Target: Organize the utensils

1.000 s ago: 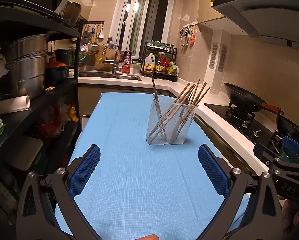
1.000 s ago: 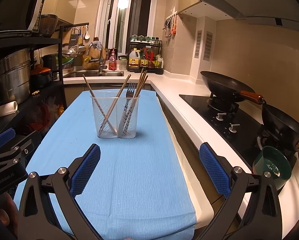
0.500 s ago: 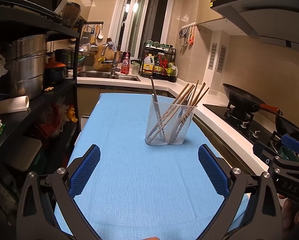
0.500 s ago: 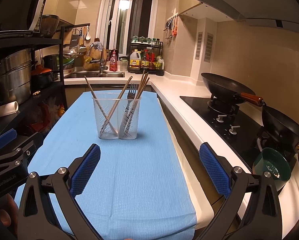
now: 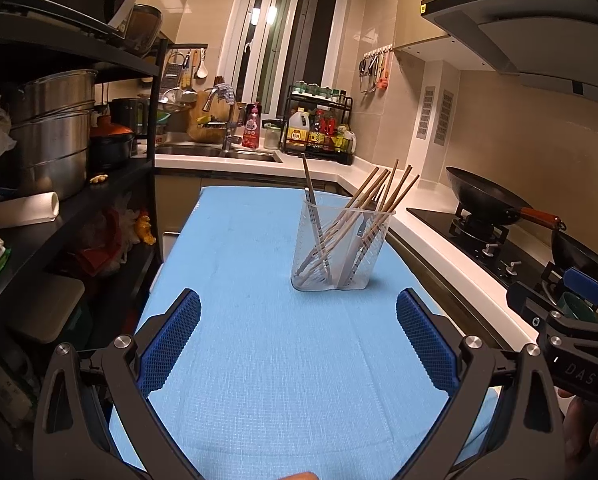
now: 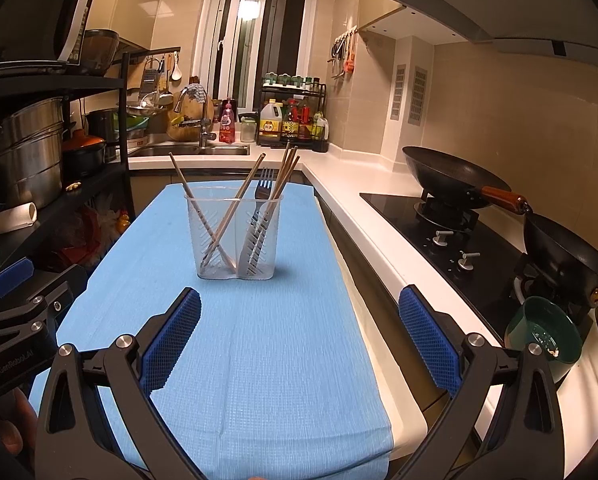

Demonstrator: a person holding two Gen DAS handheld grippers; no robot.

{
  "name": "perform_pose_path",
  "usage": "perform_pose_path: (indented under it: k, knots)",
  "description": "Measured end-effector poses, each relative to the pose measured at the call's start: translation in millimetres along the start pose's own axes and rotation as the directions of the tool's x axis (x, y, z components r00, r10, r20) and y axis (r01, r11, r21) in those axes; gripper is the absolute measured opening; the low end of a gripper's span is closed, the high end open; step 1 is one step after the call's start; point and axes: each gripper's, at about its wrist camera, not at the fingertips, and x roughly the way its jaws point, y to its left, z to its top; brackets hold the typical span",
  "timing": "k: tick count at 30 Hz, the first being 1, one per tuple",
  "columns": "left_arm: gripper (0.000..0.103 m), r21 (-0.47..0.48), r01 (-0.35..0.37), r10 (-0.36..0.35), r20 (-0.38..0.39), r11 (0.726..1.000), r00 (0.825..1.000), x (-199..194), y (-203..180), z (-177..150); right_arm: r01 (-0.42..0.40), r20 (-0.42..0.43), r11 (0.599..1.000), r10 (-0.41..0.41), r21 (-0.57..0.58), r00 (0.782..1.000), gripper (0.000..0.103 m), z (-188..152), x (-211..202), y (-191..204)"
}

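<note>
Blue ribbed pads line the fingers (image 6: 427,336) of the right gripper (image 6: 299,334), which stand spread wide with nothing between them; the left gripper (image 5: 298,334) is spread just as wide and equally empty. Both hang low over the near end of the blue cloth (image 6: 267,340) covering the worktop (image 6: 403,420).

Straight ahead of the right gripper, a little left of its centre line, stands the clear plastic utensil holder (image 6: 235,240), upright and well apart from the fingertips. From the left gripper it lies ahead and to the right. Neither looks clearly nearer, though the right one is better lined up.

The holder has two compartments. In the right wrist view, the left one holds two wooden chopsticks (image 6: 203,216) crossing in an X; the right one holds one metal fork (image 6: 259,208), tines up, and about three more chopsticks leaning right. The long axes run steeply upward, so any pick would be by the protruding tops. Nothing lies loose on the cloth.
</note>
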Motion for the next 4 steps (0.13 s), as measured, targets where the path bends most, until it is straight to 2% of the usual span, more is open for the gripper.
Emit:
perform_pose_path:
  k: [4]
  knots:
    - [0.095, 0.003, 0.000, 0.000, -0.002, 1.000, 1.000, 0.4, -0.5, 0.2, 0.001, -0.003, 1.000, -0.001, 0.001, 1.000, 0.097, -0.4, -0.1, 0.0]
